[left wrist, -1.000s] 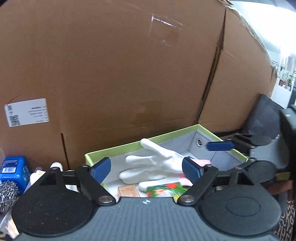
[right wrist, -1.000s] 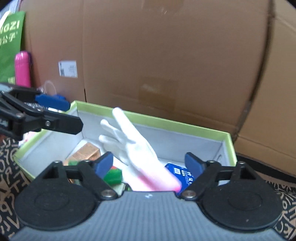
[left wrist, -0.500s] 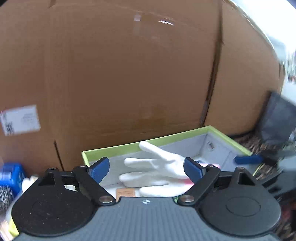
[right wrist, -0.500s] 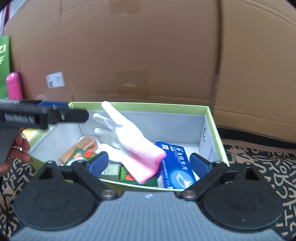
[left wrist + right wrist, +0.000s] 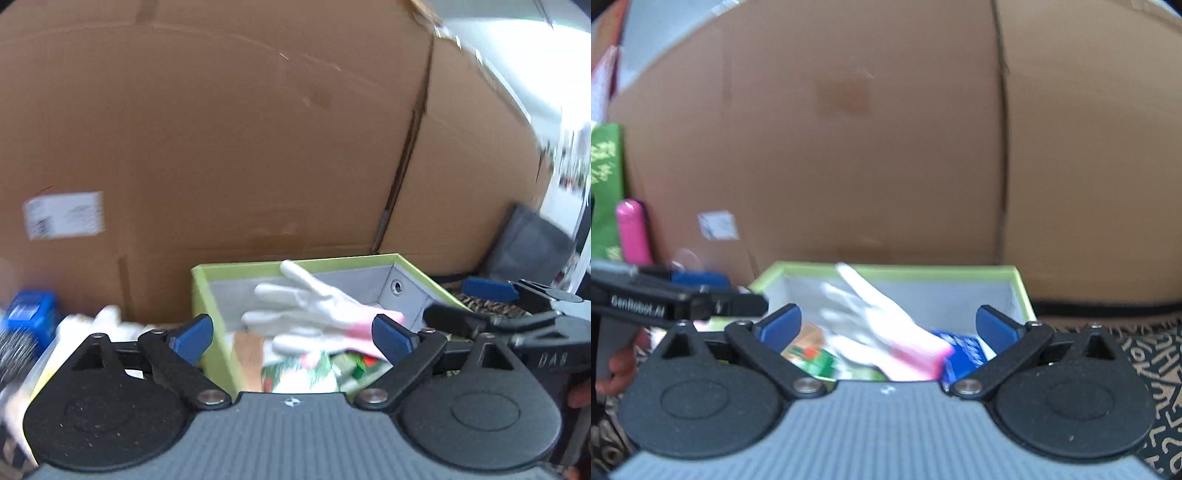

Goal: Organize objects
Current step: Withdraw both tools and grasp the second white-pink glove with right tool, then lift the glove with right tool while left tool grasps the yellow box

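Note:
A green-rimmed box (image 5: 295, 263) with grey inner walls stands against the big cardboard carton; it also shows in the right wrist view (image 5: 923, 271). A white glove with a pink cuff (image 5: 317, 314) lies in it on top of small packets, also seen in the right wrist view (image 5: 886, 325), beside a blue packet (image 5: 964, 350). My left gripper (image 5: 293, 334) is open and empty, back from the box's near side. My right gripper (image 5: 888, 328) is open and empty, also drawn back in front of the box. Each gripper shows at the edge of the other's view.
A large brown cardboard carton (image 5: 258, 147) fills the background. A blue item (image 5: 29, 317) and white clutter (image 5: 107, 325) lie left of the box. A pink bottle (image 5: 633, 232) and green bag (image 5: 605, 192) stand at far left. A patterned cloth (image 5: 1145, 350) covers the surface.
Both grippers have pulled back and away from the box; the glove stays lying in it. The views have shifted, and the current frames are motion-blurred.

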The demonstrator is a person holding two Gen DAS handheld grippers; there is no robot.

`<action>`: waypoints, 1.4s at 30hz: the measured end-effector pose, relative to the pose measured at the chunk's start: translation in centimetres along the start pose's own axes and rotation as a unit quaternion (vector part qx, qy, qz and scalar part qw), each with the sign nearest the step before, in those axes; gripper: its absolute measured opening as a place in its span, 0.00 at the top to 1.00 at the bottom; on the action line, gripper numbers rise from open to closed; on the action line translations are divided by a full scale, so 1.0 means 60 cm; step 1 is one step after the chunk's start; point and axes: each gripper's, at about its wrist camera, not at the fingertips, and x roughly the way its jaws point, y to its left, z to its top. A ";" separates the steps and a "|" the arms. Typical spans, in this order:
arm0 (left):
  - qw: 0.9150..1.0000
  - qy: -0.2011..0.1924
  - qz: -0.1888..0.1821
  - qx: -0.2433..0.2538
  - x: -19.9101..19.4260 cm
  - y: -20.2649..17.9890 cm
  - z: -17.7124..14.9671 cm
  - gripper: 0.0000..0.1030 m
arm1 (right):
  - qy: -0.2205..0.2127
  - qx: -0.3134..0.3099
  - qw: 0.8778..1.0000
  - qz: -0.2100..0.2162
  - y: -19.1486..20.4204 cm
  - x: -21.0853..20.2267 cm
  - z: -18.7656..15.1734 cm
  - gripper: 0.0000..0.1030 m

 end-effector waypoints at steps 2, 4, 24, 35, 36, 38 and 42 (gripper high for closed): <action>1.000 -0.007 0.009 -0.012 -0.040 0.014 -0.021 0.06 | -0.018 -0.008 1.000 0.015 0.030 -0.021 0.005 0.00; 0.999 -0.011 0.027 -0.026 -0.071 0.031 -0.044 0.06 | -0.028 -0.017 0.999 0.038 0.063 -0.037 0.003 0.00; 0.985 -0.020 0.170 -0.035 -0.228 0.197 -0.102 0.06 | 0.053 -0.021 0.992 0.114 0.337 0.073 -0.095 0.13; 0.985 -0.009 0.158 -0.069 -0.216 0.236 -0.084 0.06 | 0.087 -0.026 0.994 0.064 0.385 0.226 -0.088 0.68; 0.986 -0.005 0.153 -0.069 -0.216 0.235 -0.084 0.06 | 0.097 -0.025 0.993 0.063 0.381 0.228 -0.091 0.76; 0.988 0.001 0.138 -0.068 -0.217 0.232 -0.087 0.06 | 0.101 -0.028 0.992 0.075 0.370 0.209 -0.099 0.80; 0.991 0.010 0.117 -0.067 -0.204 0.219 -0.092 0.06 | 0.117 -0.039 0.986 0.109 0.355 0.147 -0.122 0.87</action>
